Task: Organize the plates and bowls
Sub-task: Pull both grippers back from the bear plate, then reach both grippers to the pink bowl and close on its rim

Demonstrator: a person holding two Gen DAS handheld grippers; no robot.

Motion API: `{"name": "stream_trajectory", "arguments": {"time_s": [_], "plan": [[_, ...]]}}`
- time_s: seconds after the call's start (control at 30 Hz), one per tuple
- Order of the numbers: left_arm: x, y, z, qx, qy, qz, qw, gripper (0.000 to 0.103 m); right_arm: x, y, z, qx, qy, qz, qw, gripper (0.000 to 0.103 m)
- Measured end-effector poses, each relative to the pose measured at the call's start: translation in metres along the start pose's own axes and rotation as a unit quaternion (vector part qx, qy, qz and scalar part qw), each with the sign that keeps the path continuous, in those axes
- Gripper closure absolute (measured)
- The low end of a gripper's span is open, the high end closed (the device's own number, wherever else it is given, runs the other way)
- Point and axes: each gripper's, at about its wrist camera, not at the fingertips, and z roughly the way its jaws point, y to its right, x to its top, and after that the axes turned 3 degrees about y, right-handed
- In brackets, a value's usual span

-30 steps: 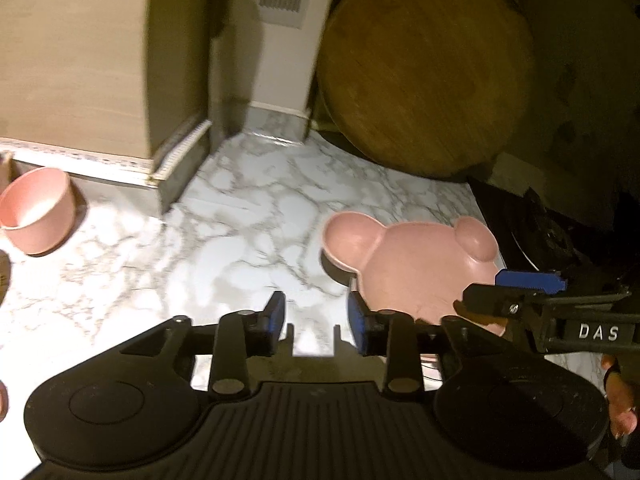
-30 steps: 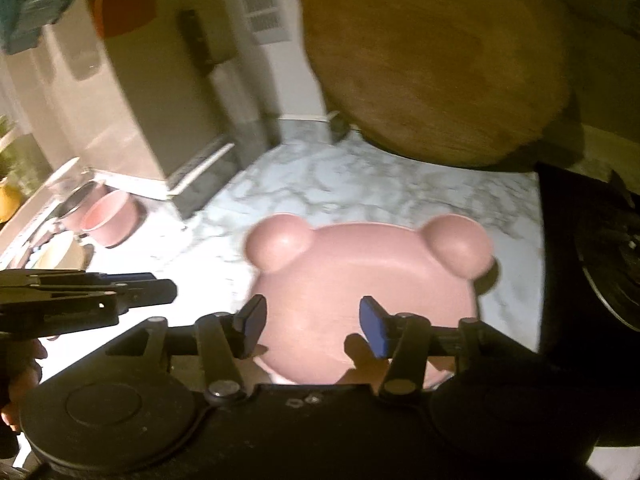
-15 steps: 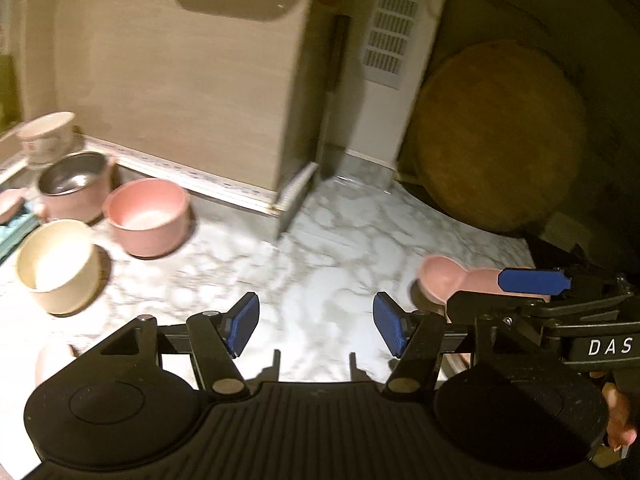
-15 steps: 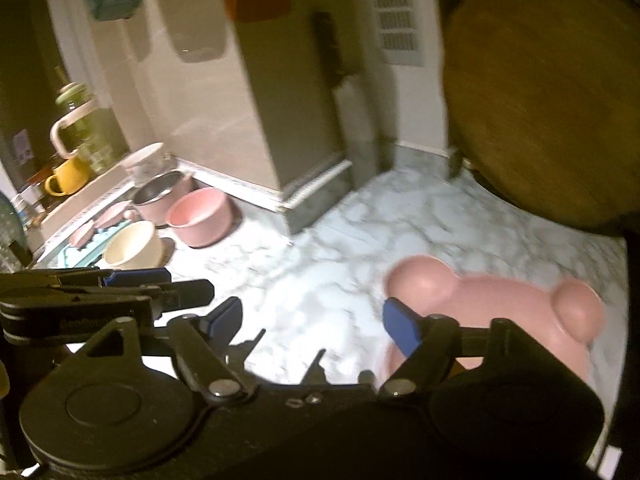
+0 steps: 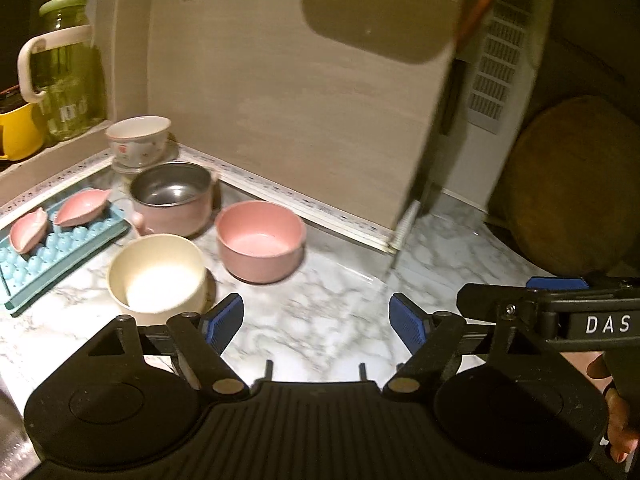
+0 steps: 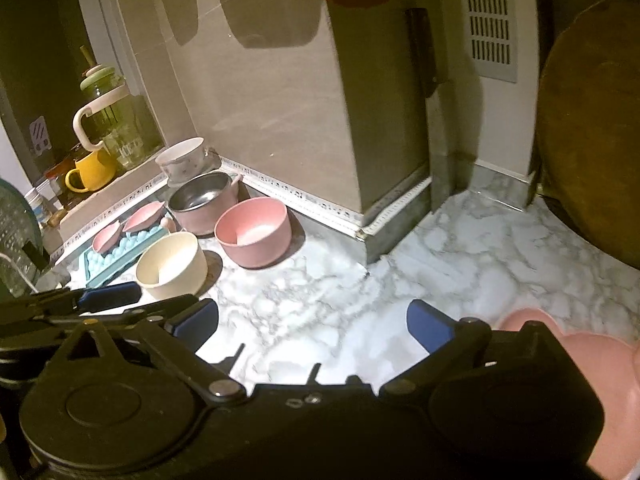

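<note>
On the marble counter stand a cream bowl (image 5: 158,274), a pink bowl (image 5: 260,240), a steel-lined pink pot (image 5: 174,198) and a floral bowl (image 5: 138,140) on a saucer. They also show in the right wrist view: cream bowl (image 6: 172,266), pink bowl (image 6: 254,236), pot (image 6: 204,202). Two pink leaf dishes (image 5: 80,208) lie on a blue mat (image 5: 48,256). A pink bear-shaped plate (image 6: 592,356) lies at the right, partly behind my right gripper. My left gripper (image 5: 316,322) is open and empty, just right of the cream bowl. My right gripper (image 6: 312,324) is open and empty over bare counter.
A round wooden board (image 5: 572,188) leans against the wall at the right. A beige pillar (image 5: 300,120) juts out behind the bowls. A green glass jug (image 5: 60,68) and a yellow mug (image 5: 16,132) stand on a ledge at the left.
Both grippers have swung left, away from the bear plate and toward the group of bowls. Both sets of jaws have opened wider.
</note>
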Motion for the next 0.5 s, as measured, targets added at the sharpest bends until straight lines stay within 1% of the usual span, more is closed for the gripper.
{"name": "stream_trajectory", "arguments": {"time_s": [0.23,0.37,0.5], "plan": [[0.035,-0.038,0.034,0.031,-0.021,-0.028,0.9989,0.023,0.03,-0.016,0.041,-0.016,-0.025,0.026,0.999,0.001],[0.053,-0.054,0.06,0.045,-0.029,-0.03,0.9981,0.023,0.046,-0.019,0.065,-0.033,-0.028,0.035,0.998,0.001],[0.067,-0.068,0.089,0.054,-0.043,-0.036,0.997,0.023,0.058,-0.021,0.09,-0.039,-0.041,0.044,0.997,0.001]]}}
